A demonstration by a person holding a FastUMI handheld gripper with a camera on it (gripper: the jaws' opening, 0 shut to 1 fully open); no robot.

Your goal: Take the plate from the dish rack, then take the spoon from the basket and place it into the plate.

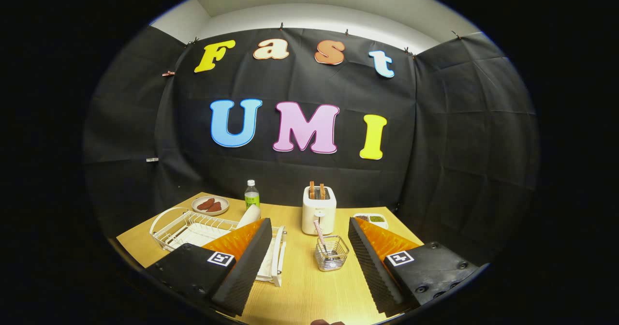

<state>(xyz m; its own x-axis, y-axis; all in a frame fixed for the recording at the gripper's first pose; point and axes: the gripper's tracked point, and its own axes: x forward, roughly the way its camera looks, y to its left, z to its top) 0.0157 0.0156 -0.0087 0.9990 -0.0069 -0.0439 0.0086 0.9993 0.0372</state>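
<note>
My gripper [309, 220] hangs open above the wooden table [300, 286], with nothing between its two black-padded fingers. A white wire dish rack [180, 227] sits on the table, partly hidden behind the left finger [244, 262]. A white plate [250, 215] stands on edge in the rack, just past that finger's tip. Between the fingers and slightly ahead stands a small wire basket [331, 254]. A spoon with a pink striped handle [319, 233] leans upright in it.
A white toaster [318, 210] with two slices in it stands just behind the basket. A small bottle [251, 195] and a dish of brown food [210, 205] sit at the far left. A white two-part condiment dish [371, 218] lies beyond the right finger.
</note>
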